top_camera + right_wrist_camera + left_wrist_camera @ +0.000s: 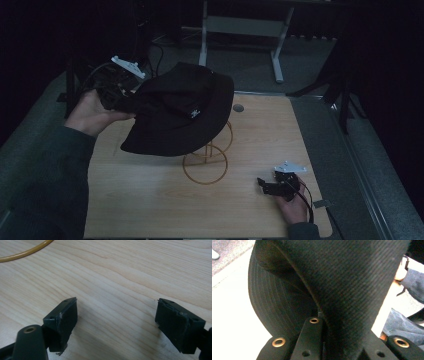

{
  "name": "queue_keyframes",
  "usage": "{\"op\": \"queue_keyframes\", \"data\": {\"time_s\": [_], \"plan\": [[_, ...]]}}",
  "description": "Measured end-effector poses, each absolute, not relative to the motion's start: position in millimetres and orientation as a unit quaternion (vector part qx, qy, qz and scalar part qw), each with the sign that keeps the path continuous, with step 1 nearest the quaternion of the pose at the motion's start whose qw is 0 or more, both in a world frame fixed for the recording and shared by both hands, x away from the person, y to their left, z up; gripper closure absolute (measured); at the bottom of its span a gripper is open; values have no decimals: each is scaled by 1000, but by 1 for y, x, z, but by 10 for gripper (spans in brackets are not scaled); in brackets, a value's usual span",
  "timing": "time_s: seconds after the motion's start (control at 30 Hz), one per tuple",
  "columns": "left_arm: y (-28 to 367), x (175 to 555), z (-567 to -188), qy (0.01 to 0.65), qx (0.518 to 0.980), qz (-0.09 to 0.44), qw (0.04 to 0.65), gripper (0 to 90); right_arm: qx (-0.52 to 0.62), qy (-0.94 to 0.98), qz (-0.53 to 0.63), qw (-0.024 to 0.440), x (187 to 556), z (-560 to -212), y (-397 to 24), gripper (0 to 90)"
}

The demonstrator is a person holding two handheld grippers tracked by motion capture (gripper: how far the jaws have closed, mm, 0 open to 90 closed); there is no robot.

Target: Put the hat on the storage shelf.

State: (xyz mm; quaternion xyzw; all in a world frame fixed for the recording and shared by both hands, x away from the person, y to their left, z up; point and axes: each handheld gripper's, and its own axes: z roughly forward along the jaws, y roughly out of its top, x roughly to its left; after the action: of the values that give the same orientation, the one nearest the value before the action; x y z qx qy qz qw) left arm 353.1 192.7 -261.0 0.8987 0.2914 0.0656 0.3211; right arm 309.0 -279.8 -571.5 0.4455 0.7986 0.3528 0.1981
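I have the black twill bucket hat (177, 112) pinched by its brim in my left gripper (131, 97), whose jaws are clamped tight on the cloth (the left gripper view puts the stitched brim (279, 305) right between them). From the high view the hat hangs at about ten o'clock from the table's middle, tilted, its crown over the top of the gold wire hat stand (207, 157), whose round base ring sits near the centre of the light wooden table (260, 135). I cannot tell whether the hat already rests on the stand or just hovers against it. My right gripper (264, 184) lies at about four o'clock, jaws spread wide with nothing between them, low over bare wood. I judge the job roughly halfway: hat lifted and brought over; what remains is settling it on the stand and letting go.
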Motion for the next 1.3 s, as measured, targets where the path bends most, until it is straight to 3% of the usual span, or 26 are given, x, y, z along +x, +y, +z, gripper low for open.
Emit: {"op": "queue_keyframes", "data": {"time_s": [0.9, 1.3], "plan": [[139, 361, -283, 256, 920, 52, 294, 881, 441, 800, 354, 198, 308, -572, -280, 180], [127, 366, -295, 256, 920, 50, 293, 764, 441, 801, 354, 198, 308, -572, -280, 180]]}}
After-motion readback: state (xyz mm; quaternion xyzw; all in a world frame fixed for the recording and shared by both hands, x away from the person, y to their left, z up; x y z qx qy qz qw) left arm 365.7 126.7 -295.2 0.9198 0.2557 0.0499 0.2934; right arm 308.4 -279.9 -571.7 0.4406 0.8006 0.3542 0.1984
